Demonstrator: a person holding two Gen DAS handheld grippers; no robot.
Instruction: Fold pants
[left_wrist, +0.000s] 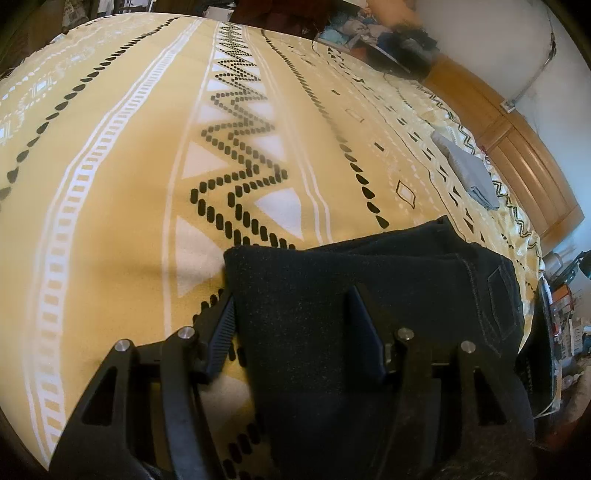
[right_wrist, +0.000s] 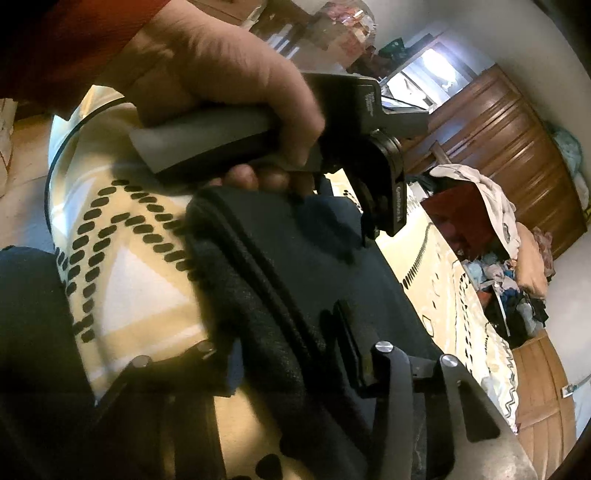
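Note:
The black pants (left_wrist: 369, 280) lie folded into a thick stack on the yellow patterned bedspread (left_wrist: 122, 206) near its front edge. My left gripper (left_wrist: 291, 306) has one finger on each side of the folded stack and grips it through its thickness. In the right wrist view the pants (right_wrist: 280, 266) run between my right gripper's fingers (right_wrist: 291, 332), which clamp the stack near its seam. The person's hand holds the left gripper's handle (right_wrist: 236, 136) right above the far end of the pants.
A folded grey garment (left_wrist: 469, 170) lies on the bed to the right. A wooden headboard (left_wrist: 517, 147) borders the bed. A pile of clothes (right_wrist: 513, 280) sits at the bed's far side, near a wooden wardrobe (right_wrist: 509, 125).

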